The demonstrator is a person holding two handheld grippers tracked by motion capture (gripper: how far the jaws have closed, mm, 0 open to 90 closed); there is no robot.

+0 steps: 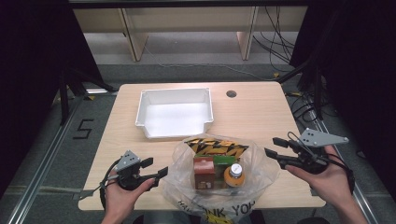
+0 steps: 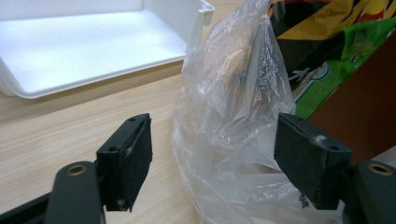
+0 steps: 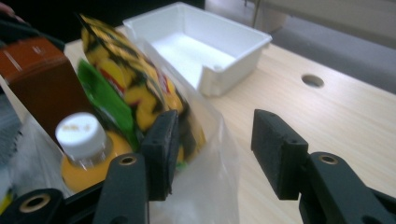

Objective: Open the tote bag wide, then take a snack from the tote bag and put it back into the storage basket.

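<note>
- Groceries sat in a clear plastic bag [image 1: 212,186] at the lower centre of the high view, its mouth spread wide on the wooden table [image 1: 261,112]: a yellow-and-black snack packet [image 1: 215,147] at the back, a brown carton [image 1: 203,172] in the middle, and an orange drink bottle [image 1: 235,175] with a white cap beside the carton.
- Left gripper [image 1: 156,169], at the lower left of that view, stood just beside the bag's left edge; in the left gripper view its jaws gaped well apart with a fold of the bag's film rising between them, the pads [image 2: 128,156] not pressing on it.
- Right gripper [image 1: 275,148], at the lower right, hovered at the bag's right rim with its jaws parted about halfway and nothing between the pads [image 3: 275,149]; in the right gripper view the near jaw lay against the film in front of the snack packet.
- White bin [image 1: 175,112] waited empty above the bag, at the upper centre of the high view.
- By the look of it, the bag had been opened and let go; the next move would call for one gripper to reach into the mouth, close on an item and carry it to the bin.
</note>
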